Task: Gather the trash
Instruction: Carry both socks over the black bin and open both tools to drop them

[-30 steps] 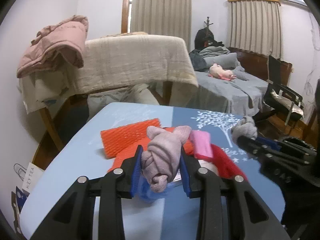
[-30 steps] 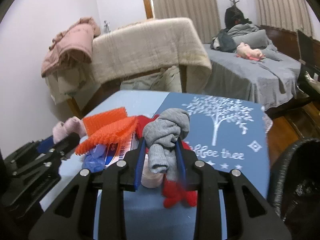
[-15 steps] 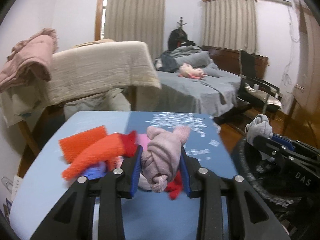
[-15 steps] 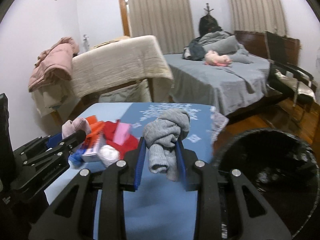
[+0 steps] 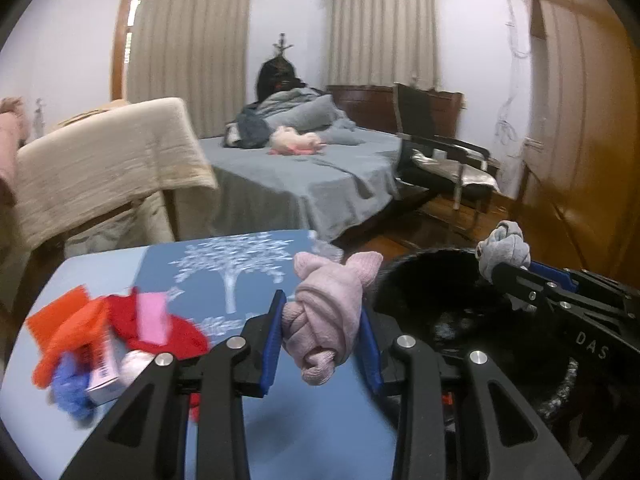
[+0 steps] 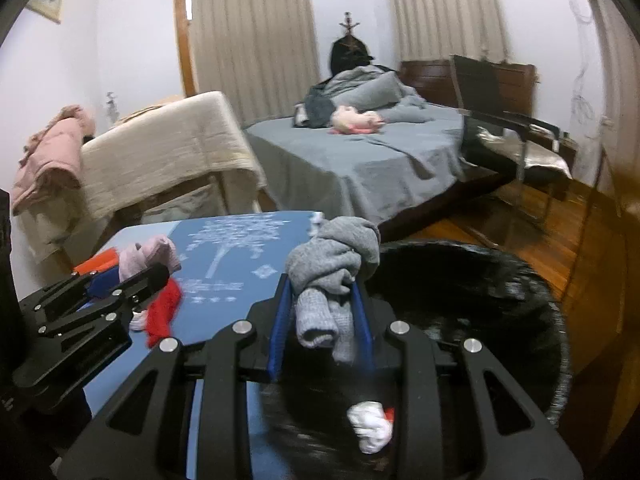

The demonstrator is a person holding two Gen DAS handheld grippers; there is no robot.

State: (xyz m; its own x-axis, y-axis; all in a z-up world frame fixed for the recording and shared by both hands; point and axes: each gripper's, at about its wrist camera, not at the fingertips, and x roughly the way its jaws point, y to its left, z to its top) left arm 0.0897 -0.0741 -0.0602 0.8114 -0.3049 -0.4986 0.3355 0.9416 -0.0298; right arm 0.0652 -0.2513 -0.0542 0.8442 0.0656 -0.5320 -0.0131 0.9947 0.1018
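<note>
Gripping a knotted pink sock (image 5: 326, 316) between its blue pads, your left claw (image 5: 320, 336) sat over the blue worktop (image 5: 224, 280), close to the rim of the black bin (image 5: 460, 308). Your right claw (image 6: 322, 320) was clamped on a knotted grey sock (image 6: 334, 268), held above the bin's mouth. A white wad (image 6: 370, 426) lay inside the bin. Red and orange scraps (image 5: 160, 320) and a small box (image 5: 104, 372) sat heaped on the worktop's left part. Behind stood a grey bed (image 6: 360, 160).

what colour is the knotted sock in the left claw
Pale pink; the knotted sock, clamped in the left claw, shows best in the left wrist view.
</note>
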